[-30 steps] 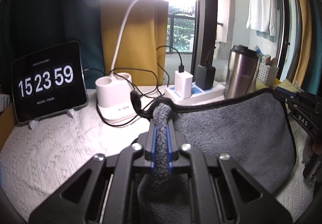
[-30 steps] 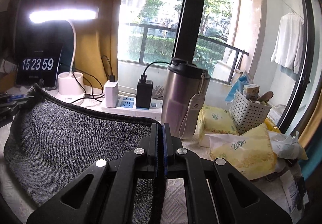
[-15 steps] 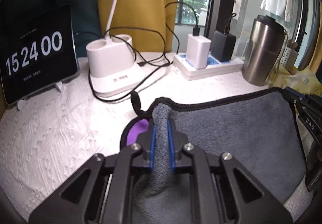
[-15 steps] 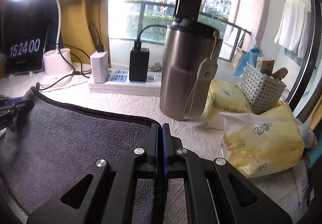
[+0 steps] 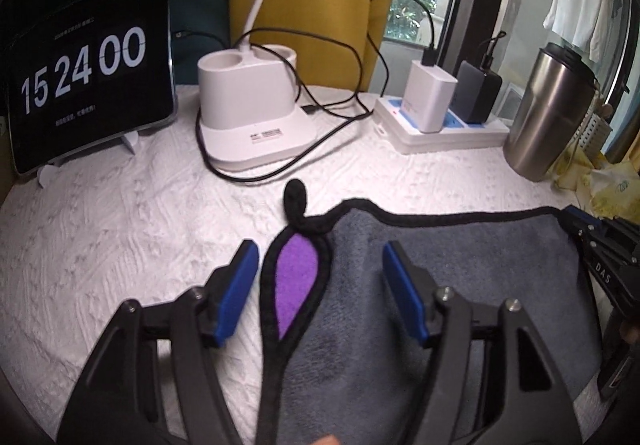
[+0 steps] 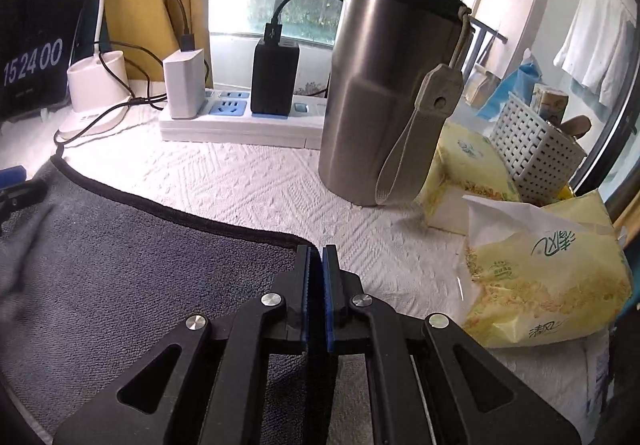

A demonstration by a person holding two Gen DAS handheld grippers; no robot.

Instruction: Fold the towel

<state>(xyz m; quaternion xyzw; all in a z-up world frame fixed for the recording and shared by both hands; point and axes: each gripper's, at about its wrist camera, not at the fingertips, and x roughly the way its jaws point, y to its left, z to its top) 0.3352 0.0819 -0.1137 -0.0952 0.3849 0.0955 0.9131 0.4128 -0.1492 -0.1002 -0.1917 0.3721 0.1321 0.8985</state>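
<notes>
Left gripper (image 5: 316, 269) now stands with fingers wide apart; the gray towel (image 5: 440, 285) corner it clamped half a second ago lies free on the white textured tablecloth (image 5: 120, 225). Black-trimmed edge and hanging loop (image 5: 295, 201) rest flat, a purple underside patch (image 5: 296, 277) showing between the blue pads.

Right gripper (image 6: 316, 277) still has fingers pressed together on the towel's far corner (image 6: 298, 241), low over the cloth.

Compared with one second ago: towel was lifted and stretched between both grippers; now it is laid down, doubled over itself, just short of the power strip (image 5: 440, 125) and steel tumbler (image 6: 384, 97). Clock tablet (image 5: 84, 69) reads 15 24 00.

Judgement: one fold is placed on the left side; right corner likely releases next. Edges at left look slightly misaligned, purple showing.
</notes>
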